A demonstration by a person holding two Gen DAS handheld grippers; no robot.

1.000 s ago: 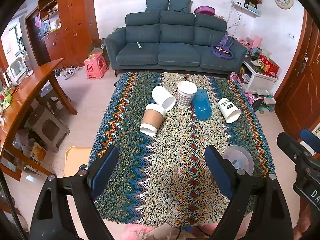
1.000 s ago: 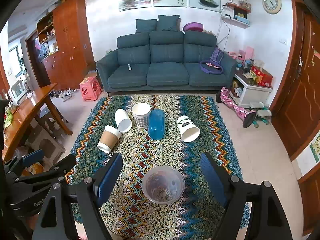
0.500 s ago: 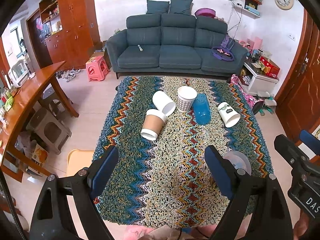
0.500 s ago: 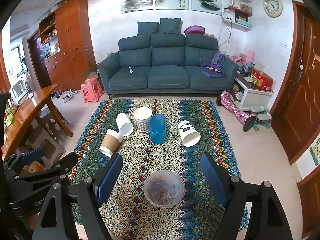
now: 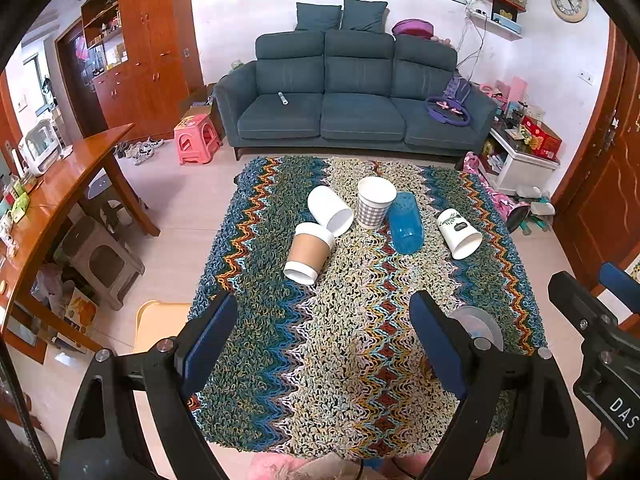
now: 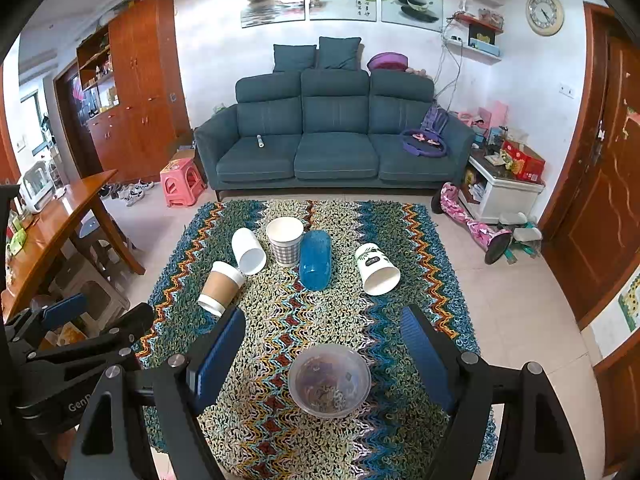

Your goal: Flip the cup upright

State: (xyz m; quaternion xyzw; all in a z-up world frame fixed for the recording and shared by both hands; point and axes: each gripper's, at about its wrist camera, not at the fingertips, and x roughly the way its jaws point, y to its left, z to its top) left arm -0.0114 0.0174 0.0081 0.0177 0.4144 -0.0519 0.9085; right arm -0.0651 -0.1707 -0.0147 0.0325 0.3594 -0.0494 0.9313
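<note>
— Cups were scattered mid-rug (image 6: 320, 360): the brown-sleeved cup (image 5: 308, 252), white cup (image 5: 330, 211), blue cup (image 5: 405, 223) and leaf-print cup (image 5: 459, 233) all lay on their sides, while the checked cup (image 5: 375, 202) stood upright between white and blue.

— And the claws?

— Left gripper (image 5: 322, 344) hung spread wide over the rug, holding nothing. Right gripper (image 6: 322, 354) was equally spread, a clear bowl (image 6: 329, 380) sitting below between its fingers.

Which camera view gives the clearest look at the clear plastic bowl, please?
The right wrist view: the clear plastic bowl sits whole on the knitted cloth between the open right gripper fingers. In the left wrist view, the left gripper's finger hides most of it.
</note>
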